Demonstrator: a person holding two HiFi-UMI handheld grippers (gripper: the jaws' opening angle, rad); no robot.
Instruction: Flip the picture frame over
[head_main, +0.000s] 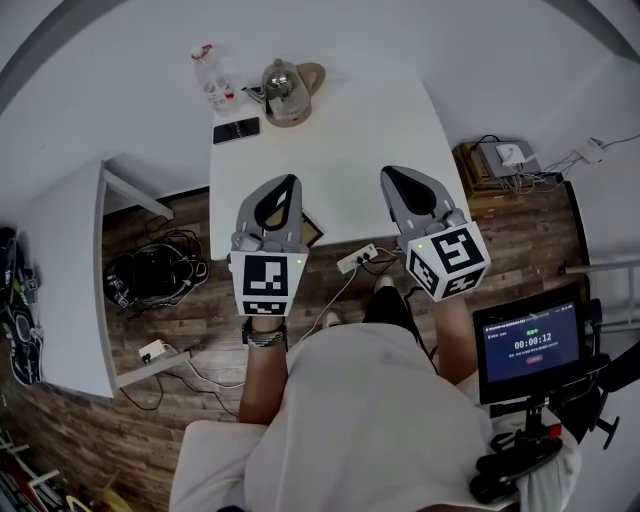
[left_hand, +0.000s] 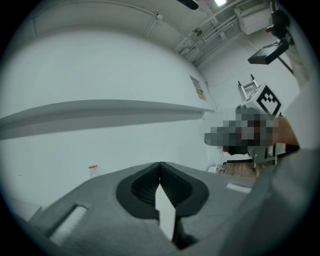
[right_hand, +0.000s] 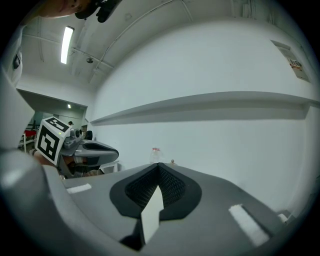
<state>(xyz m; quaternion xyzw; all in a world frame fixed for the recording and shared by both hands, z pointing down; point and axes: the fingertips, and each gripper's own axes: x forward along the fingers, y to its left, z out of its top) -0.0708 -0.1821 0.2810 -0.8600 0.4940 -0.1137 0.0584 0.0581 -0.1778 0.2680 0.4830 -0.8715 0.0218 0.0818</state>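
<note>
Picture frame (head_main: 312, 229) lay just right of my left hand-held gripper (head_main: 291, 181), farther from my right hand-held gripper (head_main: 394, 174); both were clenched, empty.

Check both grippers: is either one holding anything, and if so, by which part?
Nothing is held. The left gripper and the right gripper are both shut, with nothing between them.

Picture frame (head_main: 313, 229) mostly hidden behind left claw (head_main: 290, 186); only corner shows at bench (head_main: 340, 130) edge, which face up unclear. Bottle (left_hand: 93, 170) small speck in left gripper view, perhaps red-capped. Dark gear (head_main: 18, 320) cut off at head view's left edge.
</note>
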